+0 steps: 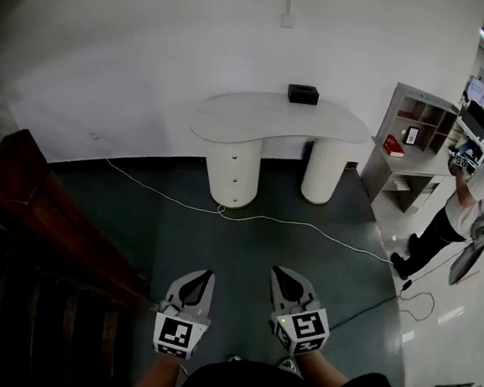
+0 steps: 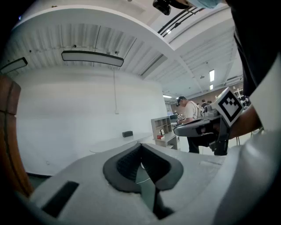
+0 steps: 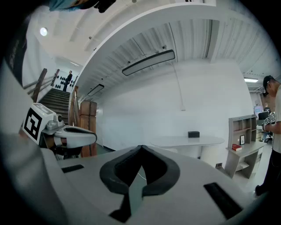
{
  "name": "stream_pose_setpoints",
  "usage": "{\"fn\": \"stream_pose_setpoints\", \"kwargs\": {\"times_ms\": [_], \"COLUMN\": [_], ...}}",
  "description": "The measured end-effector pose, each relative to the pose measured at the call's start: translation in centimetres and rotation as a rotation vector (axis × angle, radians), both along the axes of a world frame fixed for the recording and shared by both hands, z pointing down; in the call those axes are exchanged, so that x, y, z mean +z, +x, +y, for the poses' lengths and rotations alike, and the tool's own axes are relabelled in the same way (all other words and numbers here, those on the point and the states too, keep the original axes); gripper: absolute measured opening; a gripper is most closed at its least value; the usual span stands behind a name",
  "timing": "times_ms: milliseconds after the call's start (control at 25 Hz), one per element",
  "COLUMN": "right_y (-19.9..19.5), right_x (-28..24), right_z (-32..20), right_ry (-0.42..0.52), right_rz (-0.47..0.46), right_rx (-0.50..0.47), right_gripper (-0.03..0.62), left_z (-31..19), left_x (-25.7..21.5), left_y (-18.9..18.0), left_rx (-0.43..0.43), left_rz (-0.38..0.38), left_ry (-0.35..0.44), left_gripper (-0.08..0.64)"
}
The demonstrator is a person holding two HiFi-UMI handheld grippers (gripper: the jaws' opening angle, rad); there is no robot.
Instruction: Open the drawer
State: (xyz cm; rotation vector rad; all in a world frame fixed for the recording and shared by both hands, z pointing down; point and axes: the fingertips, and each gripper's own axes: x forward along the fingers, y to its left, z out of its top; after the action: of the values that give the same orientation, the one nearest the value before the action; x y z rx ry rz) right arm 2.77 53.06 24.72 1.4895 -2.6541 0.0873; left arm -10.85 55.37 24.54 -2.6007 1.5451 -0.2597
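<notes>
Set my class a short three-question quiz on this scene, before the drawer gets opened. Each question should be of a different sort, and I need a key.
1. True or false: the left gripper and the right gripper are both shut and empty.
2. What lies on the white desk? A: a black box. B: a red book. C: a cable.
3. Fill in: the desk stands on ___ round pedestals.
Key: 1 true; 2 A; 3 two.

Blk box (image 1: 303,93), shelf (image 1: 424,113), cable (image 1: 306,225)
</notes>
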Motion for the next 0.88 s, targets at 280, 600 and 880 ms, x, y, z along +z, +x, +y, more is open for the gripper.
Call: {"fn": "stream_pose_setpoints", "kwargs": {"times_ms": [280,600,880], "right_y": [-1.3,-1.5,-0.3], "right_x": [0.1,0.7,2.0], "right_z": [0.1,-0.2,-4.3], "right_ry": [-0.008,-0.023,-0.03], "right_rz": [0.008,-0.042,-0.051], "right_rx": [0.013,0.007,0.006], "right_gripper": [0.002,0.003,0.082], "left_z": [-0.1,-0.8,-3.7], "left_x": [0.4,1.1,3.5], "left_y": [-1.2,-2.1,-0.6], "left_rx": [0.015,0.001,0.025], "left_rz": [0.014,0.102,0.08], "left_ry": [-0.004,-0.041,-0.105], "left_gripper": [0.017,0.02,0.184]}}
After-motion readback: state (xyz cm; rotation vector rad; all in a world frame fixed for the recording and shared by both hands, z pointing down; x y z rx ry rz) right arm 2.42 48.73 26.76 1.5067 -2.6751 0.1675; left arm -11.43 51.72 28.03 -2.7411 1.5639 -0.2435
